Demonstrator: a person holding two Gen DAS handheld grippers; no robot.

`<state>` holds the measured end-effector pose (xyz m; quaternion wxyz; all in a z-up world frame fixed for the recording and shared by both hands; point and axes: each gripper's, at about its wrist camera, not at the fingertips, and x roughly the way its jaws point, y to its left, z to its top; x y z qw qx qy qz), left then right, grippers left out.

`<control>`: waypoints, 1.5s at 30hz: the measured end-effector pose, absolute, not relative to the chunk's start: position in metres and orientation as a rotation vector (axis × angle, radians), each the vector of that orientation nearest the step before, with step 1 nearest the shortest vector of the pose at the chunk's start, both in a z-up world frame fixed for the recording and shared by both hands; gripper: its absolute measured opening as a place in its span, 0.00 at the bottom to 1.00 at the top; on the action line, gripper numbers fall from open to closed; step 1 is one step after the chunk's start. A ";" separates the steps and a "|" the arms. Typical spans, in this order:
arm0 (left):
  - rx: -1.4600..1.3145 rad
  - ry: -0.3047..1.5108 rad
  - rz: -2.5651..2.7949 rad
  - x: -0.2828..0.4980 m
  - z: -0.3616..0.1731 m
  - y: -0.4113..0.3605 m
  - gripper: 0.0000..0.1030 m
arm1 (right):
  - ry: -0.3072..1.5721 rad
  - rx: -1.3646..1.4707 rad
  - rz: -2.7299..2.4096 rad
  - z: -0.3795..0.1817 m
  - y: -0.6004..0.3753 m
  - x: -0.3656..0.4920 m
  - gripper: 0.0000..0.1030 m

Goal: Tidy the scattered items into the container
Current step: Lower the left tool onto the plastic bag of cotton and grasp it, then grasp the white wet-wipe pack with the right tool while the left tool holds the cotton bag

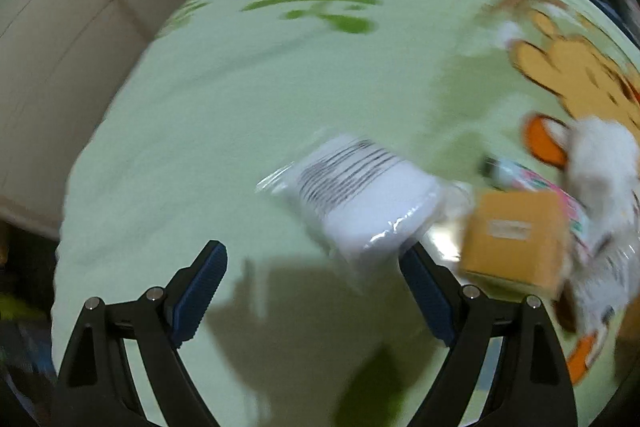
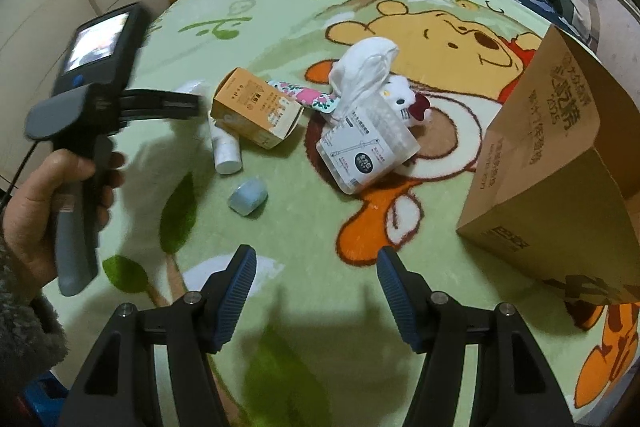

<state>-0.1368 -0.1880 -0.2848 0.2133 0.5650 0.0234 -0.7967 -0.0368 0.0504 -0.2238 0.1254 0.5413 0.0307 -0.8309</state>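
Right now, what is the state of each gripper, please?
Left gripper: open, holding nothing.
Right gripper: open, holding nothing.

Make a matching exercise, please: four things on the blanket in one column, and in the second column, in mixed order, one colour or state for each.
Things
1. small box
2. plush toy
3. large cardboard container
4. little capsule-shaped item

Descriptions
A. pale blue, lying apart from the pile
B. white, with a dark red bow
C. brown with printed writing, at the right edge of the right wrist view
D. orange-tan, lying beside a white bottle

Pairs: 1-D, 2-B, 3-C, 4-A
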 end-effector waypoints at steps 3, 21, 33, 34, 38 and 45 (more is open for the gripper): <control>1.551 0.111 -2.109 -0.110 -0.287 -0.222 0.86 | 0.092 1.584 -2.410 -0.229 0.048 -0.041 0.62; 1.616 0.022 -2.263 -0.158 -0.294 -0.211 0.94 | 0.112 1.545 -2.453 -0.232 0.034 -0.062 0.62; 1.747 0.067 -2.305 -0.170 -0.334 -0.209 0.38 | 0.095 1.578 -2.561 -0.248 0.053 -0.080 0.62; 1.746 0.066 -2.304 -0.169 -0.334 -0.209 0.38 | 0.074 1.584 -2.579 -0.251 0.056 -0.084 0.62; 1.745 0.032 -2.292 -0.167 -0.339 -0.205 0.38 | -0.078 1.615 -2.621 -0.264 0.066 -0.104 0.62; 1.750 0.004 -2.300 -0.171 -0.344 -0.201 0.39 | -0.370 1.709 -2.555 -0.301 0.079 -0.135 0.67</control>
